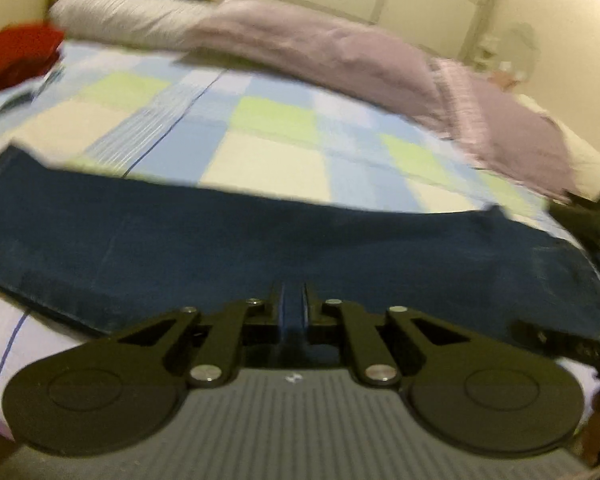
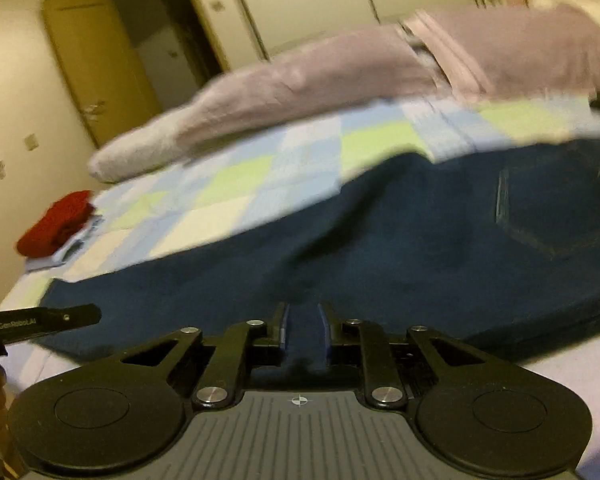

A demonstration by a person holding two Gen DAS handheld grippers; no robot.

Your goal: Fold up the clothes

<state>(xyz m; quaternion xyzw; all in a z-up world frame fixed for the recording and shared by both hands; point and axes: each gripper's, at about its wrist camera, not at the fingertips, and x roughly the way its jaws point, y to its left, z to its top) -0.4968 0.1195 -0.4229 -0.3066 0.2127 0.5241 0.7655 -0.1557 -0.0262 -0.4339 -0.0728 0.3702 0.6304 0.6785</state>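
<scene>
we have the dark blue jeans point(image 1: 260, 240) spread lengthwise across the near part of the bed point(image 1: 260, 148), over its blue, green and cream checked cover. from the right wrist view a back pocket shows on the wider end, and the narrower leg end runs off toward the left gripper point(image 2: 66, 318), so the garment looks laid out long and perhaps already doubled leg on leg, though the blur keeps us from being sure. we judge the folding of this piece to be at an early stage: no crosswise fold is visible yet, and the whole length is left to bring over. a red garment point(image 2: 56, 224) sits bunched on something pale at the far corner of the bed, and we cannot tell whether it is folded. a lilac duvet point(image 1: 340, 52) lies heaped along the far side.

the near hem of the jeans runs right under both tools. in the left wrist view the left gripper point(image 1: 293, 294) has its fingers drawn almost together, with a thin strip of blue cloth showing between them, so we read it as pinching the near edge. in the right wrist view the right gripper point(image 2: 303, 316) has its fingers a little further apart, with dark fabric filling the gap; they appear to press on it, a thicker bunch of the same edge.
</scene>
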